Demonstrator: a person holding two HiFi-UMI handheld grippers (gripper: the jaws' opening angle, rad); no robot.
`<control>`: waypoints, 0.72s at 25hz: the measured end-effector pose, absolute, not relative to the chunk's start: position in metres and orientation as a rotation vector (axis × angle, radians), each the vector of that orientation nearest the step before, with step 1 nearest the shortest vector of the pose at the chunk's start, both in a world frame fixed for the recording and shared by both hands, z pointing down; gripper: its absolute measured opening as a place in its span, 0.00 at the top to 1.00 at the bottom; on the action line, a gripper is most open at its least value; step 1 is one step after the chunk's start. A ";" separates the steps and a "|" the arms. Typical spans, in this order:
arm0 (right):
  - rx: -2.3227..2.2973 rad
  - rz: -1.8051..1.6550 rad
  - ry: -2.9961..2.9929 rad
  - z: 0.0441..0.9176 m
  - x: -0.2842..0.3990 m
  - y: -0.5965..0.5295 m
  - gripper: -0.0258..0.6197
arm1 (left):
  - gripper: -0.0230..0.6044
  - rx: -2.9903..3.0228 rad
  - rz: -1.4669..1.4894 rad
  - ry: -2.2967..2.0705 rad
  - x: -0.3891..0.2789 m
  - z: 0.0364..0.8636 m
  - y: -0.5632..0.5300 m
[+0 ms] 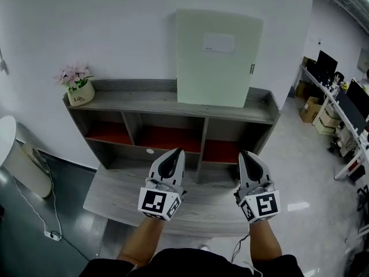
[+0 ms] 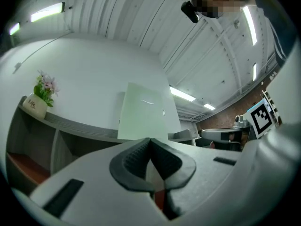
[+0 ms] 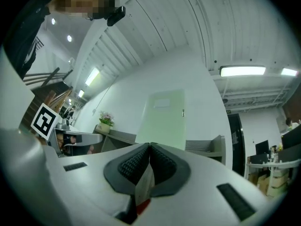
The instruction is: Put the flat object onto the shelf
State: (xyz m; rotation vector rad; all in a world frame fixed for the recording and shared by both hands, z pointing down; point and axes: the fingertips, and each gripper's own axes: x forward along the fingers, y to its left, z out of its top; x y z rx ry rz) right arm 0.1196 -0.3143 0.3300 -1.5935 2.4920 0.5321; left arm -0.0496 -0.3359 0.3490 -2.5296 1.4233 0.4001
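Figure: a grey shelf [image 1: 144, 101] set against the white wall [image 1: 115, 27]. Its top board is bounded by a low rail at the back and a raised lip at the right end, which are judged to keep a leaned item from sliding off. Under the top board three open compartments with red floors are seen, and a wider ledge [image 1: 115, 192] projects toward the near side. The flat object [image 1: 216, 59], a pale green panel with a white label, is stood on the top board right of the middle, near upright and rested back against the wall. Its lower edge is seated inside the right lip, so it is judged to be placed already. Bare board is left between the panel and the flower pot [image 1: 79, 92] at the far left end. The left gripper [image 1: 175, 152] and the right gripper [image 1: 247, 154] are held side by side above the near ledge, apart from each other and well clear of the panel, and pointed toward the shelf. In each gripper view the jaws are pressed together with nothing between them. Open room is left above the ledge for both to be drawn back toward the near side.
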 end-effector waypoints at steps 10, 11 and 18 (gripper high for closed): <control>-1.706 0.363 2.453 0.380 0.133 -0.291 0.92 | 0.95 -2.635 0.354 1.489 -0.053 0.406 -0.315; -1.700 0.340 2.459 0.385 0.130 -0.289 0.92 | 0.95 -2.638 0.349 1.491 -0.054 0.409 -0.314; -1.685 0.290 2.511 0.408 0.114 -0.281 0.92 | 0.95 -2.647 0.315 1.495 -0.052 0.418 -0.310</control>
